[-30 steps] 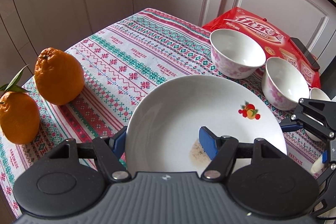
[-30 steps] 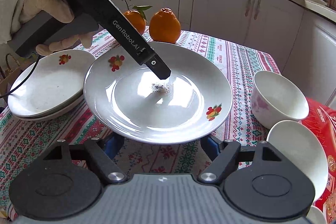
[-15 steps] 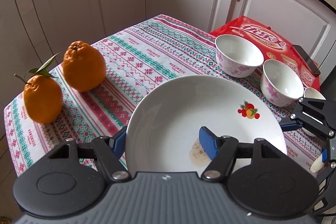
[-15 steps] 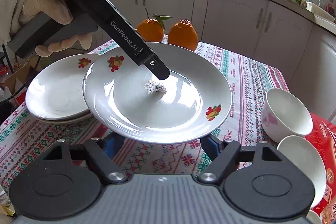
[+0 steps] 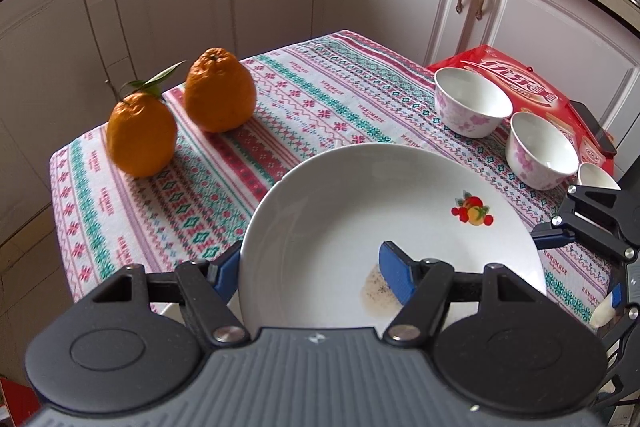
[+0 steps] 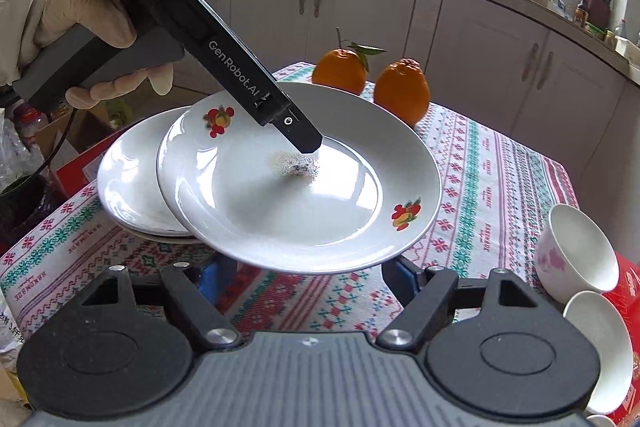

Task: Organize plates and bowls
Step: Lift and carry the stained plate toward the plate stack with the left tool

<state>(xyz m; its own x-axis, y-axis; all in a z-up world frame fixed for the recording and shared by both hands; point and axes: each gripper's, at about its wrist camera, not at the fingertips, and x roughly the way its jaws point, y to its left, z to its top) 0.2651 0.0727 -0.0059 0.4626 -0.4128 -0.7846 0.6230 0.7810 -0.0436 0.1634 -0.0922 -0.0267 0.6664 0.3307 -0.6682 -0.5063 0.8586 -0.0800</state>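
Note:
My left gripper is shut on the rim of a white plate with fruit prints and holds it raised above the table. In the right wrist view the same plate hangs partly over a stack of white plates at the left, with the left gripper's finger on top of it. My right gripper is open and empty, just below the plate's near rim. Two pink-flowered bowls stand at the right, and a third small white one shows beside them.
Two oranges sit at the far side of the patterned tablecloth. A red box with a phone on it lies by the bowls. White cabinets surround the table.
My left gripper has lifted the plate higher and carried it left, over the edge of the plate stack. The right gripper has risen with it and stays open.

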